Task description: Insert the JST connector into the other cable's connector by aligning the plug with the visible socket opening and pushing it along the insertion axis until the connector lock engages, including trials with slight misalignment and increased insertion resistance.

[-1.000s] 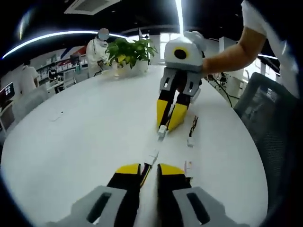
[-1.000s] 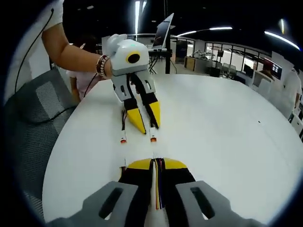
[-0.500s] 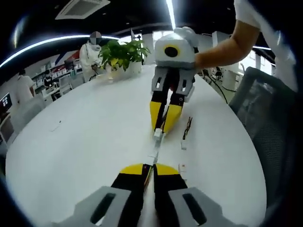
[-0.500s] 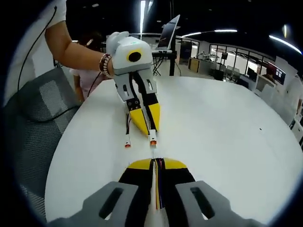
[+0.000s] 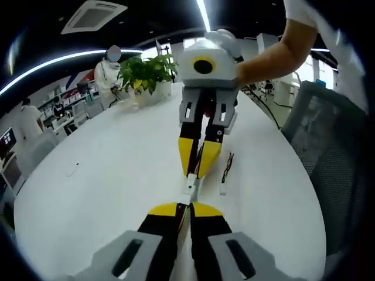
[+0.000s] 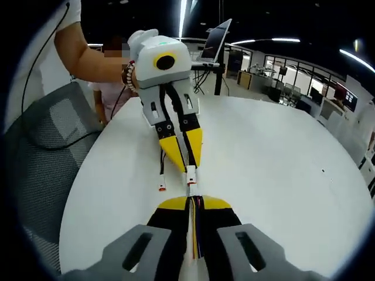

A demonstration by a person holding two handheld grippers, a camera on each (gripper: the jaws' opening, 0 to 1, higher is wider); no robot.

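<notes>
Both grippers have come closer, nose to nose. In the left gripper view, the left gripper [image 5: 184,209] at bottom center pinches its cable, and its white connector [image 5: 188,188] nearly touches the right gripper [image 5: 198,167], clamped on the other cable straight ahead. No containers.

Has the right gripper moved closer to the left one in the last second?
Yes. In the left gripper view, the right gripper has come nearer along the white table, away from the potted plant, closing the gap between the connectors.
</notes>
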